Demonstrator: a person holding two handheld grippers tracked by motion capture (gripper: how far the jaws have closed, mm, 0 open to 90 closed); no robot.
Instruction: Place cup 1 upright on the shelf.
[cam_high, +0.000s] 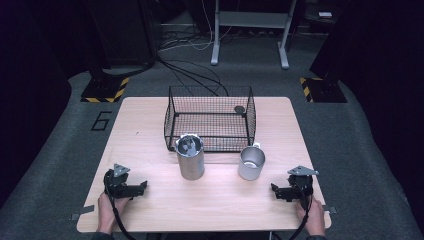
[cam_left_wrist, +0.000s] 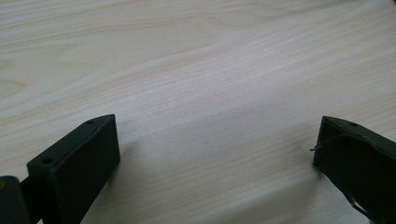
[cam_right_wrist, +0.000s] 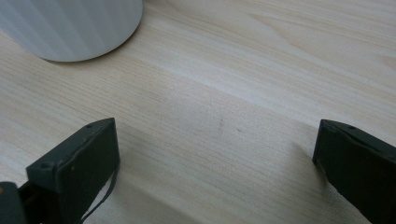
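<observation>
A tall metal canister (cam_high: 190, 157) stands mid-table with something dark inside it. To its right stands a shorter metal cup (cam_high: 251, 163), whose pale base (cam_right_wrist: 70, 28) shows at the top left of the right gripper view. Behind both sits a black wire basket (cam_high: 210, 118) holding a small dark round object (cam_high: 240, 109). My left gripper (cam_high: 143, 186) rests near the front left of the wooden table (cam_high: 150, 125), open over bare wood (cam_left_wrist: 215, 140). My right gripper (cam_high: 274, 190) rests at the front right, open (cam_right_wrist: 217, 158), a little short of the cup.
The table's front edge runs just below both hands. Beyond the table lie grey floor, loose cables (cam_high: 195, 75), black stands with yellow-black striped bases (cam_high: 105, 90), and a grey metal frame (cam_high: 250, 30).
</observation>
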